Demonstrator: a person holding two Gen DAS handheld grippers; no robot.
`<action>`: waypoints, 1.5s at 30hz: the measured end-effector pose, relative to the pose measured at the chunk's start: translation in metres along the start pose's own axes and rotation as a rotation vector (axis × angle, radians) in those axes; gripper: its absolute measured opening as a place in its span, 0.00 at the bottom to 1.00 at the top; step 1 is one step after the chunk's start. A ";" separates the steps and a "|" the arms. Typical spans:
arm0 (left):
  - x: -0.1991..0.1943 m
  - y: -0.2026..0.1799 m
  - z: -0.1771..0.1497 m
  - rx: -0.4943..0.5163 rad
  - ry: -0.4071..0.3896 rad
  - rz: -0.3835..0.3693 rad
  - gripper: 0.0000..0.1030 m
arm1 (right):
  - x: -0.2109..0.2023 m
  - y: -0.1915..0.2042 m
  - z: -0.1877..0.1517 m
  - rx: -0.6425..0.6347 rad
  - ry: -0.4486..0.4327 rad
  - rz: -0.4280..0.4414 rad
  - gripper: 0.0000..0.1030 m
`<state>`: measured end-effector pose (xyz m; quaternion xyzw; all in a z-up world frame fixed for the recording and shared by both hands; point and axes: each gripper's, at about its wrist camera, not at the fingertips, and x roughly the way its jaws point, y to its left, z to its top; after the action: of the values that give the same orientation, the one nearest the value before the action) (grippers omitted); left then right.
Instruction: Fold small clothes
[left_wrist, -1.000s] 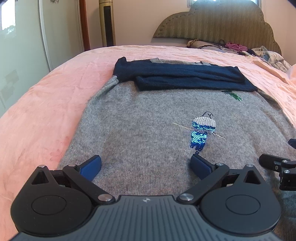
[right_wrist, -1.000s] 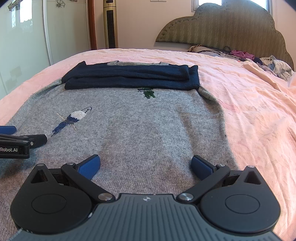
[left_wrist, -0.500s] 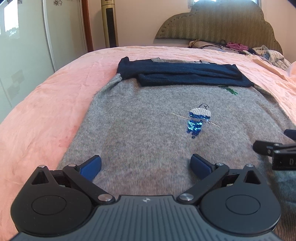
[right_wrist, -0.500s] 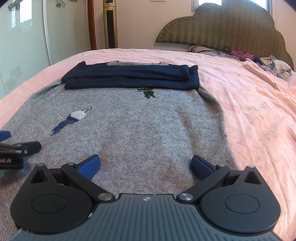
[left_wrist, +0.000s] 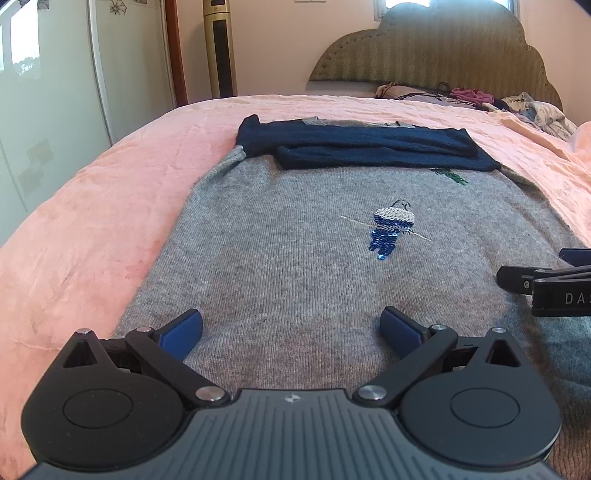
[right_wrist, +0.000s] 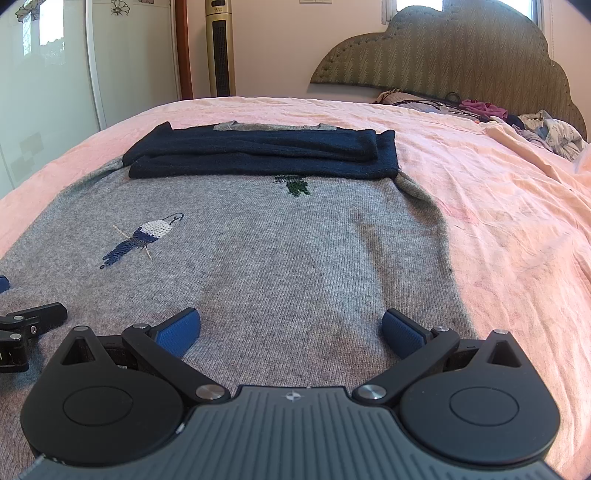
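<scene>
Grey sweater (left_wrist: 295, 266) near hem hidden under left claw (left_wrist: 291, 326), right claw (right_wrist: 291, 326); both spread, empty.

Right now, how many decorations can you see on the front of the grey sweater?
2. A sequin bird sits mid-sweater, toward the left gripper's side; a small green motif lies just below the folded navy sleeves. The sleeves may hide more.

Each hand-held gripper (left_wrist: 291, 330) is black with blue finger pads (right_wrist: 177, 332), silver screws and a ribbed grey body

Pink bed (right_wrist: 498, 221) — scalloped headboard (right_wrist: 461, 55), sunlit wall
</scene>
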<state>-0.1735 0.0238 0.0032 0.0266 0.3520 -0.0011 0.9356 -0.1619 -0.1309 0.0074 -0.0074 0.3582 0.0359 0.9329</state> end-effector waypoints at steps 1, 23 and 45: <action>-0.001 0.000 -0.001 -0.002 0.000 -0.001 1.00 | 0.000 0.000 0.000 0.000 0.000 0.000 1.00; -0.010 0.001 -0.012 -0.008 -0.013 -0.014 1.00 | -0.001 0.001 0.000 -0.002 -0.001 -0.004 1.00; -0.069 0.082 -0.027 -0.145 -0.041 -0.057 1.00 | -0.112 -0.072 -0.041 0.028 0.009 0.244 1.00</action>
<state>-0.2413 0.1060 0.0326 -0.0513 0.3326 -0.0025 0.9417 -0.2674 -0.2111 0.0508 0.0490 0.3611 0.1441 0.9200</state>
